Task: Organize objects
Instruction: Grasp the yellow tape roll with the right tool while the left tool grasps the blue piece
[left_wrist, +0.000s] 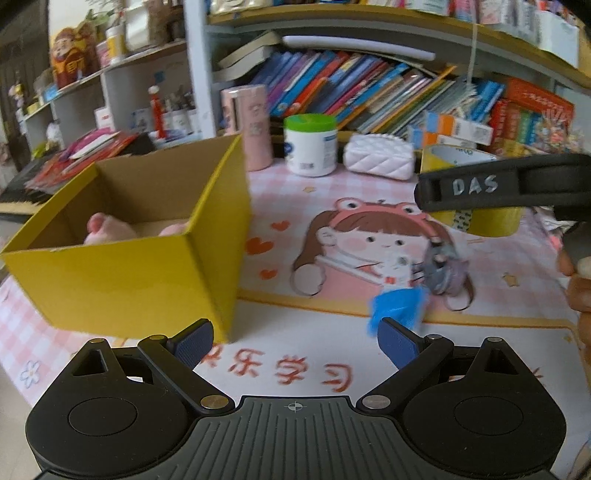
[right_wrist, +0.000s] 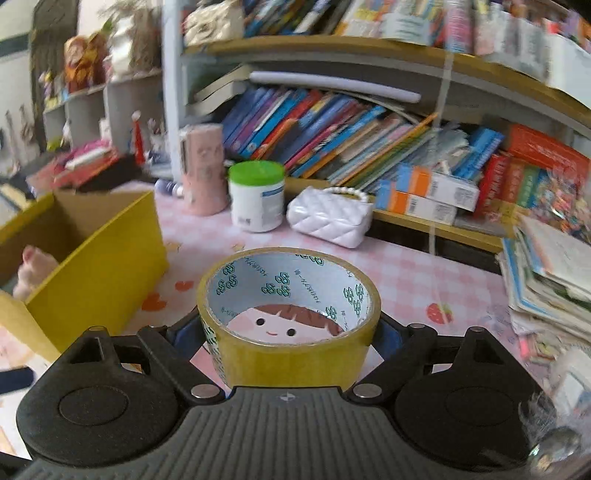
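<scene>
a: right gripper has its fingers clamped on the tape roll, held above the mat.

b: carry it level over the yellow box rim and let go low, i'd say; a pink plush already lies inside.

a: left gripper spread wide, holding nothing. blue feather toy lies just ahead; jar and white purse stand well behind.

The pink checked table mat carries a yellow box, green-lidded jar, white quilted purse and pink cylinder.
</scene>
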